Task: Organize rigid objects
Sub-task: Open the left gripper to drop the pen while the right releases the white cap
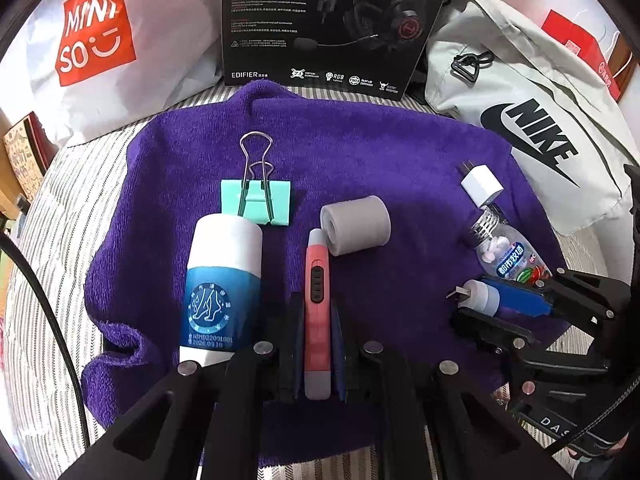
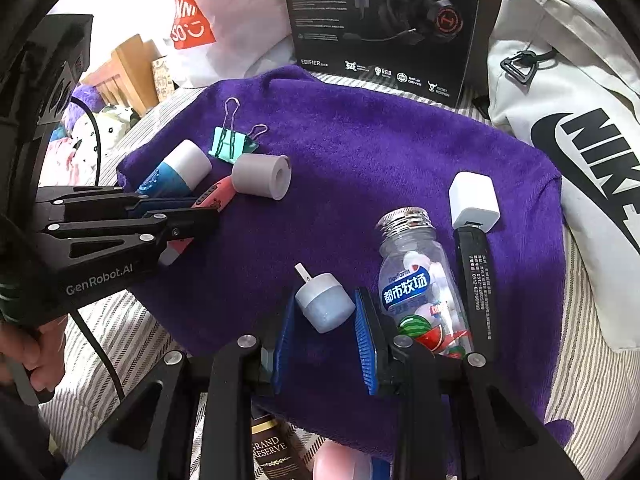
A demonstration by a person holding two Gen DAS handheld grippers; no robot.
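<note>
On a purple towel point(image 1: 360, 152) lie several small objects. My left gripper point(image 1: 317, 320) is shut on a pink utility knife point(image 1: 316, 280), also in the right wrist view point(image 2: 212, 200). My right gripper point(image 2: 324, 316) is open around a small blue-grey plug adapter point(image 2: 326, 304), which lies between the pads; it also shows in the left wrist view point(image 1: 482, 295). Beside the knife lie a blue-and-white tube point(image 1: 224, 276), a grey tape roll point(image 1: 356, 224) and a mint binder clip point(image 1: 256, 196). A clear candy bottle point(image 2: 420, 280), a white charger point(image 2: 474, 200) and a black stick point(image 2: 476, 272) lie at right.
A black Edifier headset box point(image 1: 332, 20) stands behind the towel. A white Miniso bag point(image 1: 96, 36) sits at back left and a grey Nike bag point(image 1: 532, 128) at right. The towel lies on striped bedding point(image 1: 60, 208). A dark Grand Reserve box point(image 2: 270, 448) is under my right gripper.
</note>
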